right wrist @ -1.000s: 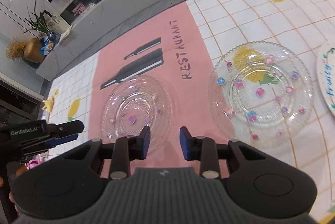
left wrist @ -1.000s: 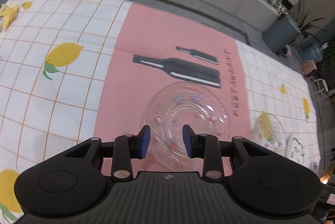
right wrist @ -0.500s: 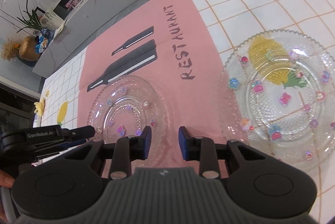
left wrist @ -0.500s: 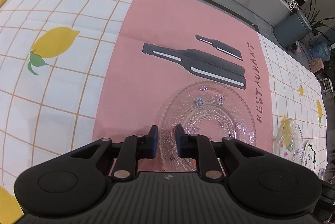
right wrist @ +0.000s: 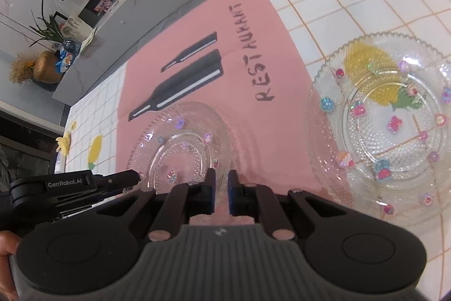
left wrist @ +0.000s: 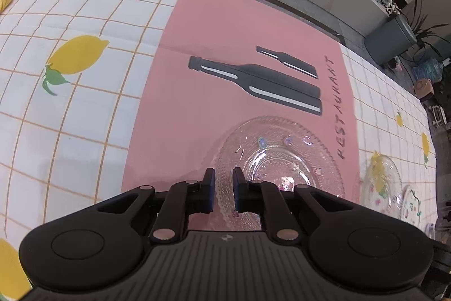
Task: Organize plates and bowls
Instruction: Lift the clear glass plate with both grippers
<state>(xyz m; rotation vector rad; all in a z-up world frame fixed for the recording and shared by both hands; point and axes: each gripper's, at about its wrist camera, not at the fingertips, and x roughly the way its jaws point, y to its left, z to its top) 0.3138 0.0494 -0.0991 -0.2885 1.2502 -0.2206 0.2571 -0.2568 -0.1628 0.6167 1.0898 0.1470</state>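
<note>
"RESTAURANT" is reading in dark letters along the pink panel (left wrist: pixel 225 92) of the tablecloth (left wrist: pixel 84 109), beside two printed bottles; "GenRobot.AI" is showing on the left gripper (right wrist: pixel 132 177) in the right wrist view.

The small glass plate (left wrist: pixel 282 157) is lying on the pink panel, near side. The left gripper (left wrist: pixel 224 189) is reaching in low, its jaws nearly together, clamping the plate's left rim. The right gripper (right wrist: pixel 221 192) is pinching that plate's (right wrist: pixel 180 143) right rim, jaws narrow.

The large glass plate (right wrist: pixel 394 126) is sitting just right, apart, on the white grid. Open cloth is stretching left and far.
</note>
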